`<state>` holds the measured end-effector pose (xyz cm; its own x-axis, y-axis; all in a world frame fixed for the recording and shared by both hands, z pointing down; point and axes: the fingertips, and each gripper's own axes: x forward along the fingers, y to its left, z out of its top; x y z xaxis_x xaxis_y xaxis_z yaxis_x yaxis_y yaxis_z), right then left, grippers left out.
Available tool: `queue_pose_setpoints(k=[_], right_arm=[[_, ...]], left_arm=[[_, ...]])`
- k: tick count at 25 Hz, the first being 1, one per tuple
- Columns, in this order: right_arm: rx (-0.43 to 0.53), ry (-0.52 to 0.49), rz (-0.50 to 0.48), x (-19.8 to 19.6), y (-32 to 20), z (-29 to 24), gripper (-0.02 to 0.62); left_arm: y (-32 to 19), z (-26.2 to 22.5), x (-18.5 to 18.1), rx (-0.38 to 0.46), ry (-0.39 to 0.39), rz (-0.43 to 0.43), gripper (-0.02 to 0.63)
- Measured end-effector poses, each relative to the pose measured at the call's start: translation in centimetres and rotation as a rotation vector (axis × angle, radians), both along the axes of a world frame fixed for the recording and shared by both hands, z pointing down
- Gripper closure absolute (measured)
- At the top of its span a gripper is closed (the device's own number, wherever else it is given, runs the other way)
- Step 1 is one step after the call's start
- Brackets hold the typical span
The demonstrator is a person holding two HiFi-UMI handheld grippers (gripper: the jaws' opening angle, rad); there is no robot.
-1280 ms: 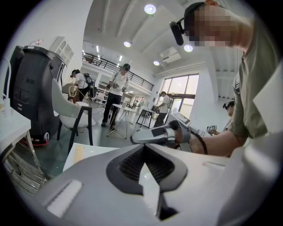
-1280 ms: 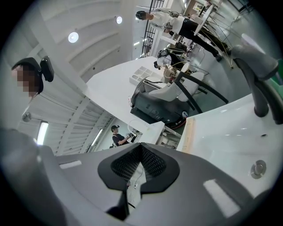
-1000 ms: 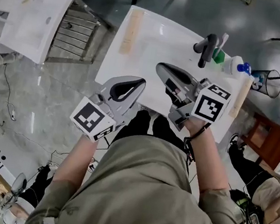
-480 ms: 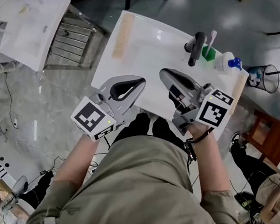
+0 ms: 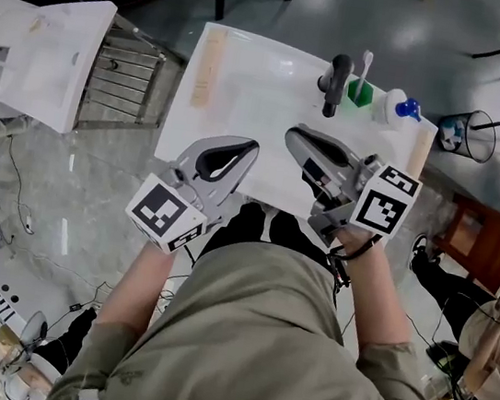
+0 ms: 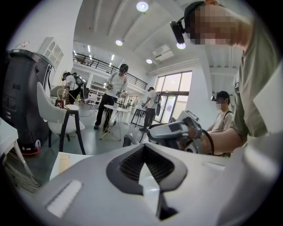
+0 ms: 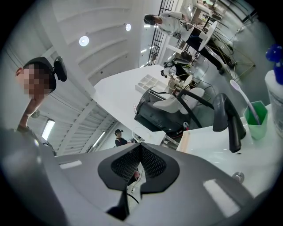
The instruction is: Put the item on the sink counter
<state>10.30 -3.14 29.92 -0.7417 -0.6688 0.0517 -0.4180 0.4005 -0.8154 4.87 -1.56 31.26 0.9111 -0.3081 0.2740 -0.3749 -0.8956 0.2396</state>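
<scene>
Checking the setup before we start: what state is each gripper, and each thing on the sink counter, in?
Left gripper: shut, empty.
Right gripper: shut, empty.
Faucet: no water seen running.
Toothbrush: standing upright in the green cup.
Pump bottle: upright on the sink counter.

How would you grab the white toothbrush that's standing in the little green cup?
Pinch the white toothbrush by the stem showing above the green cup, coming straight down from above. Its lower end is inside the cup, and the dark faucet stands close on its left, so the top is the free part.
</scene>
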Motion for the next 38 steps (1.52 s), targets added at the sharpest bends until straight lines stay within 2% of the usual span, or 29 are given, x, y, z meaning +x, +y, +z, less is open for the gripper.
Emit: queue_pose_setpoints(k=[15, 38], right_arm=[[0.022, 0.065, 0.018, 2.7, 1.1, 0.0, 0.584], [-0.026, 0.071, 0.028, 3.8, 2.0, 1.9, 0.584]], left_arm=[[0.9, 0.0, 2.3, -0.005, -0.004, 0.018, 0.6], [1.5, 1.0, 3.9, -0.021, -0.013, 0.036, 0.6]])
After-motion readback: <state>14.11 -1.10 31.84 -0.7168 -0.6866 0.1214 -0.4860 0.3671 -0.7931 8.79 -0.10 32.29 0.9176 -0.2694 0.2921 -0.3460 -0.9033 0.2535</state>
